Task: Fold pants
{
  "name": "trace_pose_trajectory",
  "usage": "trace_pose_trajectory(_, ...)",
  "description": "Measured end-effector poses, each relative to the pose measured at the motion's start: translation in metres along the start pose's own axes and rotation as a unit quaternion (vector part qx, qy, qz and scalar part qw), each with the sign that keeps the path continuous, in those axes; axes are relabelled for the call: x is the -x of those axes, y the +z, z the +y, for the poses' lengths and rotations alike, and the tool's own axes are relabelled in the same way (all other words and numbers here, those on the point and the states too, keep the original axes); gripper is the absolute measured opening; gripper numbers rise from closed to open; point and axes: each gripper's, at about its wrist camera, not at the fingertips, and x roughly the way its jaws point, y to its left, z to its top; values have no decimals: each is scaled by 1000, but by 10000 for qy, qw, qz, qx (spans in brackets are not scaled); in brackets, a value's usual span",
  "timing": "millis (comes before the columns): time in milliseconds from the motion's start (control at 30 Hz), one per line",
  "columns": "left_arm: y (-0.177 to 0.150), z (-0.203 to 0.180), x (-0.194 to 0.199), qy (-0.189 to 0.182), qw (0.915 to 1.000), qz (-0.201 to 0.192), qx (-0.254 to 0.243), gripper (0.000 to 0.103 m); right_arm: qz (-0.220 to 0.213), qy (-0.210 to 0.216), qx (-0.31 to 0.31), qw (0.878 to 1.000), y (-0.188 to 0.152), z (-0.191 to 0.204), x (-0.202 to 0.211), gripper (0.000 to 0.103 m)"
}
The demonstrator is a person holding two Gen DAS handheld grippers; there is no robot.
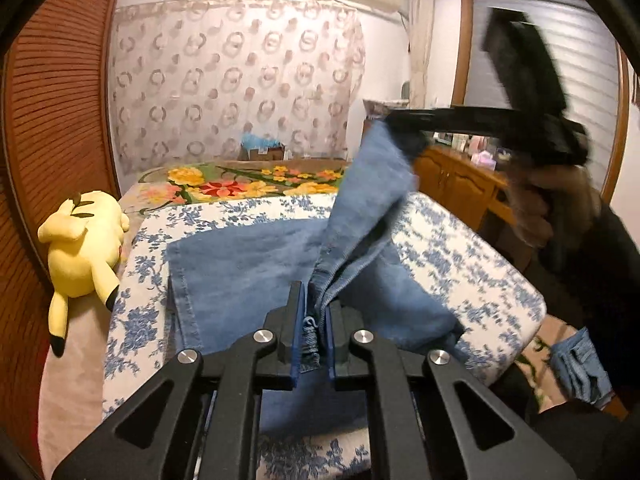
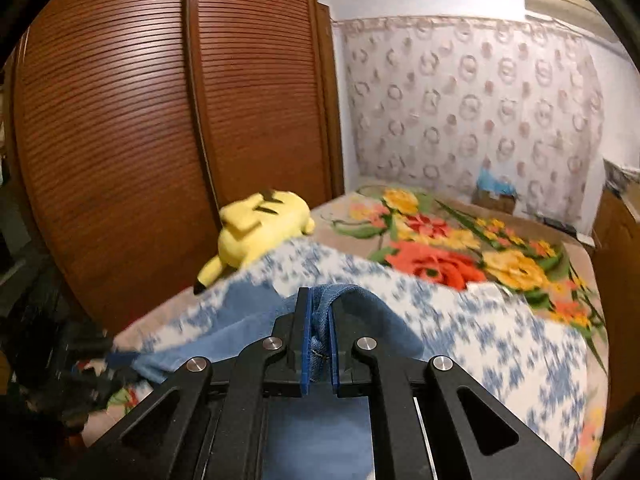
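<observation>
Blue denim pants [image 1: 240, 264] lie across a white sheet with blue flowers [image 1: 460, 248] on the bed. My left gripper [image 1: 316, 312] is shut on a frayed edge of the denim, bunched between its blue pads. At the upper right a hand holds my right gripper [image 1: 404, 128], blurred and raised, with a corner of the pants hanging from it. The right wrist view has that gripper [image 2: 319, 320] shut on a fold of the pants [image 2: 372, 312], lifted above the sheet. The rest of the cloth hangs below, out of sight.
A yellow plush toy [image 1: 84, 248] lies at the sheet's left edge, against a slatted wooden wardrobe [image 2: 120, 140]. A flowered blanket [image 1: 240, 188] covers the far bed. A wooden cabinet [image 1: 460, 184] stands right. Another denim piece [image 1: 580, 368] lies at the lower right.
</observation>
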Motion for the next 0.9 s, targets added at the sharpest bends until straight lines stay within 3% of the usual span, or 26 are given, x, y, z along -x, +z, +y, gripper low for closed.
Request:
trace_pose_trajectory(133,-4,10,12,-9,9999,-43,163,8,143,166,116,9997,19,12,-34,7)
trace_pose_trajectory(300,-24,29,1,172,9989,215,378,7,578,335,183,9976,21,2,-104,7)
trace_pose_trajectory(467,-47,53,-16,320,9960,511,660,7,986,370,322,9939,13,18,-150,7)
trace_pose_trajectory(600,-57,59,-21,328,9949,621,730,7,1159,349,397,9919,20,23,-175,7)
trace_pose_trajectory(900,-58,61,-24,425,9947,622,696,7,1146,273,441,9920,24,33,-179,7)
